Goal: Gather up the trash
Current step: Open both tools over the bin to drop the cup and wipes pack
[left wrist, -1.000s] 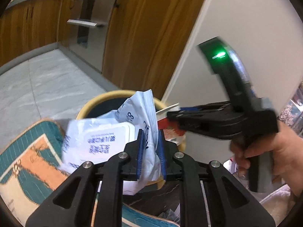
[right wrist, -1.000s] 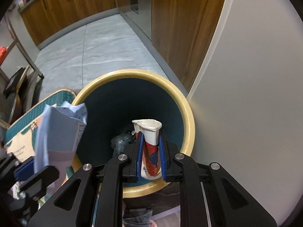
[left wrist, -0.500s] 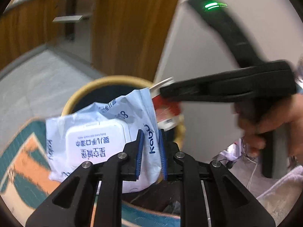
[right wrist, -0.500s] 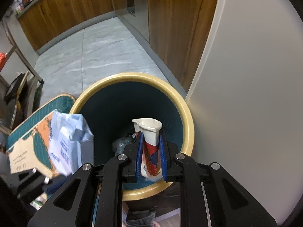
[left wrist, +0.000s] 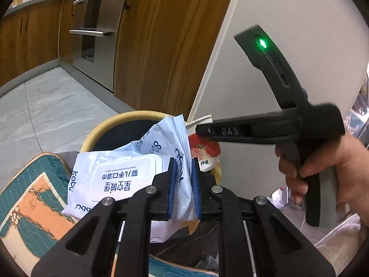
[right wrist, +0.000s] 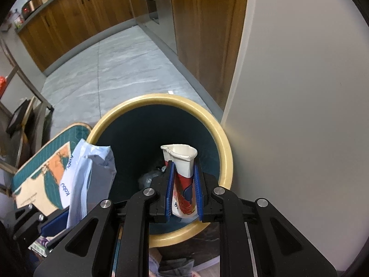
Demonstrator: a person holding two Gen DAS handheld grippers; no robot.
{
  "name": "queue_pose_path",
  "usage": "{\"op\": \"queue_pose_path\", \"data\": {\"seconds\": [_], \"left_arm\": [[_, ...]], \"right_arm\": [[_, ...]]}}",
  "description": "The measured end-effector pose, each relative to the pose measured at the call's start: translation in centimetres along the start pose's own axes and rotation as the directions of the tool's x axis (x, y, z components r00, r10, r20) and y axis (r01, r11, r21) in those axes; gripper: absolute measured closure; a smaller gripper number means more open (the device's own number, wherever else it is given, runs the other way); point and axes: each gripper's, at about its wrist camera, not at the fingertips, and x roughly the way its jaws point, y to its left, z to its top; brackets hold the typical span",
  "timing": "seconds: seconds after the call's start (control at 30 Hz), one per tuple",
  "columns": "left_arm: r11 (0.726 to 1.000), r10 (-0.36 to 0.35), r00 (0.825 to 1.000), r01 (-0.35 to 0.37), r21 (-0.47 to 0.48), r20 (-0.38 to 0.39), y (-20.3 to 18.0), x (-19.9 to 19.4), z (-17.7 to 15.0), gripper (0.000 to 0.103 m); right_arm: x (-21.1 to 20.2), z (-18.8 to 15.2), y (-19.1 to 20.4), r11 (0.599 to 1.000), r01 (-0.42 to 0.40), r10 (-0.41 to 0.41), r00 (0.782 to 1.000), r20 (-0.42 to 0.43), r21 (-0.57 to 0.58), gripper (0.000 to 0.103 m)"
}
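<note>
A pale blue wet-wipe packet (left wrist: 129, 173) is pinched between the blue pads of the left gripper (left wrist: 182, 180), whose jaws are closing on it at this moment. The packet is gripped by one crumpled side edge, so that most of its body, with the white flip lid and printed label, hangs out to the left of the jaws, while a narrow strip of film rises above the fingertips. In the right wrist view the same packet (right wrist: 90, 173) is seen edge-on at the lower left, overlapping the near-left rim of the bin.

A squashed paper cup (right wrist: 182, 175), white at the lip and printed in red and blue lower down, is clamped tight between the pads of the right gripper (right wrist: 183, 180). The cup is held upright along the fingers, its flattened mouth projecting beyond the fingertips and its base lying back between the pads. It is positioned over the open mouth of a round waste bin (right wrist: 207, 117) with a yellow rim and dark teal inner wall; some crumpled litter (right wrist: 150, 177) is visible deep inside. From the left wrist view the right gripper (left wrist: 207, 129) is seen side-on, gripped by a hand (left wrist: 327, 168), with the cup (left wrist: 203, 152) just beside the packet's upper edge.

A teal and orange patterned mat (left wrist: 30, 198) lies just left of the bin.
</note>
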Motion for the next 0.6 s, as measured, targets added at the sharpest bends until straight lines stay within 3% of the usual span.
{"op": "queue_pose_path", "data": {"seconds": [0.1, 0.23, 0.37, 0.43, 0.53, 0.6], "left_arm": [[0.995, -0.052, 0.996, 0.057, -0.084, 0.067, 0.9, -1.2, 1.1, 0.09], [0.965, -0.136, 0.975, 0.171, -0.201, 0.175, 2.4, -3.1, 2.1, 0.09], [0.944, -0.149, 0.972, 0.194, -0.266, 0.182, 3.6, -3.2, 1.5, 0.09], [0.922, -0.19, 0.961, 0.245, -0.298, 0.202, 3.8, -3.4, 1.4, 0.09], [0.905, -0.231, 0.943, 0.299, -0.302, 0.241, 3.6, -4.0, 1.9, 0.09], [0.913, -0.239, 0.939, 0.304, -0.271, 0.247, 2.9, -4.2, 2.3, 0.09]], "right_arm": [[-0.3, 0.1, -0.1, 1.0, -0.014, 0.014, 1.0, 0.013, 0.011, 0.085], [-0.4, 0.0, -0.5, 0.999, -0.031, 0.031, 0.999, 0.015, 0.027, 0.085], [-0.2, -0.1, -0.1, 1.0, -0.013, 0.013, 1.0, 0.011, 0.0, 0.085], [-0.2, -0.2, 0.2, 1.0, -0.004, 0.004, 1.0, 0.011, -0.017, 0.085], [-0.2, -0.1, 0.4, 1.0, -0.005, 0.005, 1.0, 0.011, -0.024, 0.085], [-0.1, -0.2, 0.5, 1.0, -0.004, 0.004, 1.0, 0.01, -0.025, 0.085]]}}
